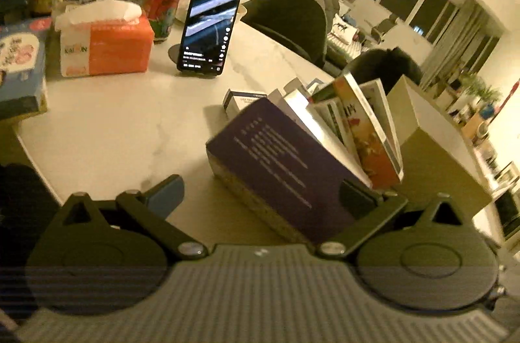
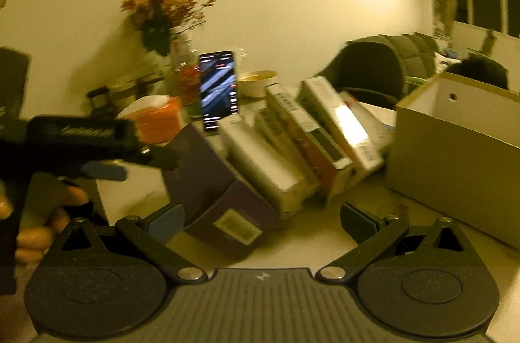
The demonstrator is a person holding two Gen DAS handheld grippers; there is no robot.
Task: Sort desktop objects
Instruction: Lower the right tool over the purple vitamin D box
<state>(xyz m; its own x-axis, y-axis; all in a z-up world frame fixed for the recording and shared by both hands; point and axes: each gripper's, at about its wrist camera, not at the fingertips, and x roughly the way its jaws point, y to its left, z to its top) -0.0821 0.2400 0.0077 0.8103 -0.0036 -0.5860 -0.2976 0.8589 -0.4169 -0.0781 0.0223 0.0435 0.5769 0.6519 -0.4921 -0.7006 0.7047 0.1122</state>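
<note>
A row of books (image 1: 357,128) leans to the right against an open cardboard box (image 1: 432,154) on the pale table (image 1: 113,132). The nearest one is a thick purple book (image 1: 273,154). My left gripper (image 1: 260,195) is open around the purple book's near end. Its right finger (image 1: 357,200) rests against the cover, and the left finger stays clear. In the right wrist view the purple book (image 2: 221,190) and the leaning books (image 2: 308,132) lie just ahead of my open right gripper (image 2: 261,221), which holds nothing. The left gripper (image 2: 97,148) shows there at the left, held by a hand (image 2: 32,232).
A phone (image 1: 211,21) stands lit on a stand. An orange tissue pack (image 1: 107,47), bottles and jars sit behind it. A blue box (image 1: 19,67) lies at the far left, and a small white box (image 1: 240,102) behind the books. Flowers (image 2: 175,18) and a bowl (image 2: 256,81) stand by the wall. Dark chairs (image 1: 292,18) are beyond the table.
</note>
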